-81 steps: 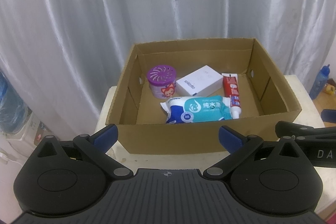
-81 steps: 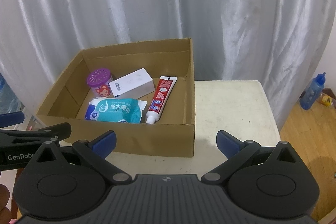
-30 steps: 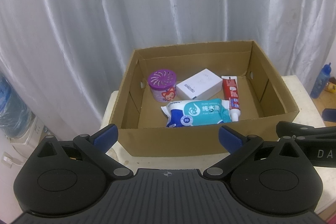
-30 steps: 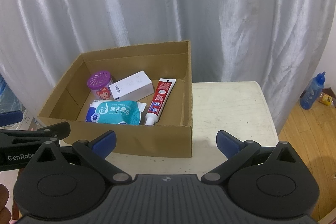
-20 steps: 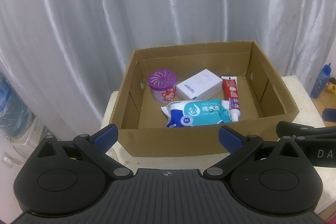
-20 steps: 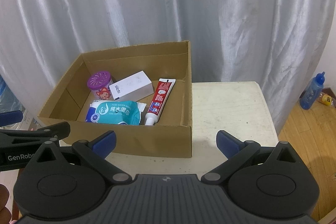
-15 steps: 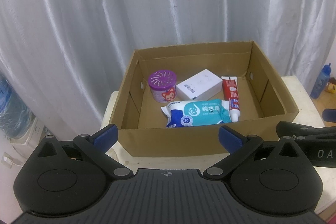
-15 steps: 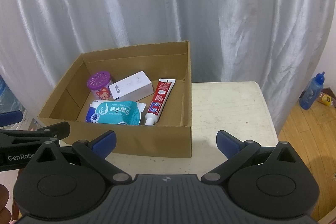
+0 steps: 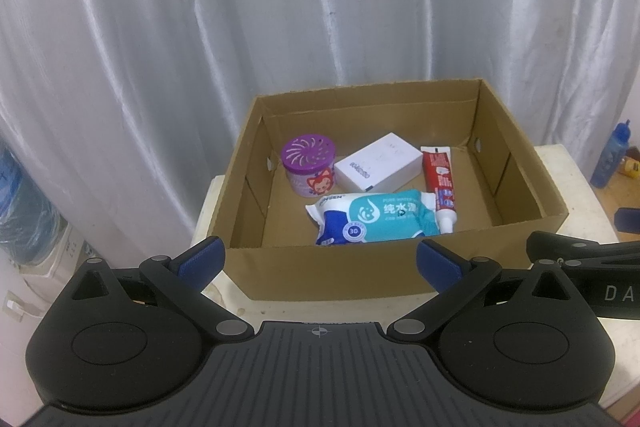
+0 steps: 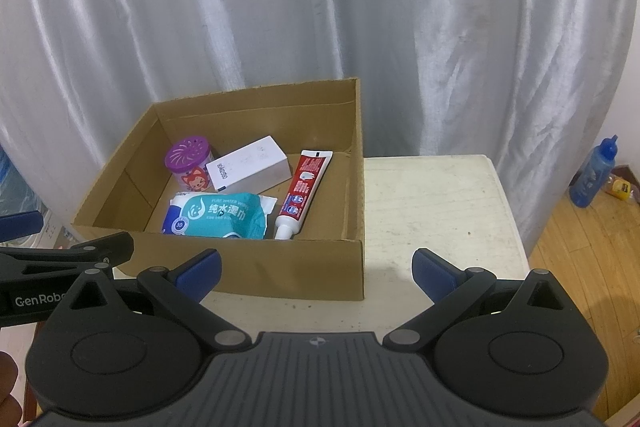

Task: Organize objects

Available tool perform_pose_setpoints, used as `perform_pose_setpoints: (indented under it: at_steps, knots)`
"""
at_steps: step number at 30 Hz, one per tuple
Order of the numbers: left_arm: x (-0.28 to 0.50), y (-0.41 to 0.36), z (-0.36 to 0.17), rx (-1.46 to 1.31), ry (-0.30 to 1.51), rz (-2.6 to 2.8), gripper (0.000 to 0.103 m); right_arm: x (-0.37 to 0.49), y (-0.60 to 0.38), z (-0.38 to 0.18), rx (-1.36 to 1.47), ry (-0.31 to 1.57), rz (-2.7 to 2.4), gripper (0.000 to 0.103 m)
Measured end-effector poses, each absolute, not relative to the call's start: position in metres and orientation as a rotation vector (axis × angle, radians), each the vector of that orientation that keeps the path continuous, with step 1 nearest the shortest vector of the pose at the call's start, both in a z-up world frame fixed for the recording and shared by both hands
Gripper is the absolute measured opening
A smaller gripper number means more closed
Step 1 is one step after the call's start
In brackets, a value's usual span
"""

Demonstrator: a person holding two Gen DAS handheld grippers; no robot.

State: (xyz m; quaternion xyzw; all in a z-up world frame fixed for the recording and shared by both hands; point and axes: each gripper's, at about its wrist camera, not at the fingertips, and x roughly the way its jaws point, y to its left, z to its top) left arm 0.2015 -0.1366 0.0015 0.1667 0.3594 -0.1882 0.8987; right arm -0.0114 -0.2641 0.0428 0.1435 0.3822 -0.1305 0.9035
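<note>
Grey curtain (image 10: 280,7), blue bottle (image 10: 592,173)

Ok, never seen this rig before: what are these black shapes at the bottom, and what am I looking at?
Each picture comes from a camera on a hand-held gripper, looking along its two blue-tipped fingers. The left gripper and right gripper are both open and hold nothing. Ahead, a cardboard box sits on a white table. Inside lie a purple tub, a white carton, a toothpaste tube and a wipes pack. A blue bottle stands on the floor to the right.
</note>
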Motion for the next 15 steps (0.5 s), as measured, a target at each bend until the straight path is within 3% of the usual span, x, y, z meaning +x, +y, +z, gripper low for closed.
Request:
perform_pose_setpoints:
  at_steps: [15]
  knots:
    - [0.2013, -0.1379, 0.0024, 0.347, 0.742, -0.388, 0.102, -0.0136, -0.2659, 0.0446, 0.300, 0.788, -0.272, 0.103]
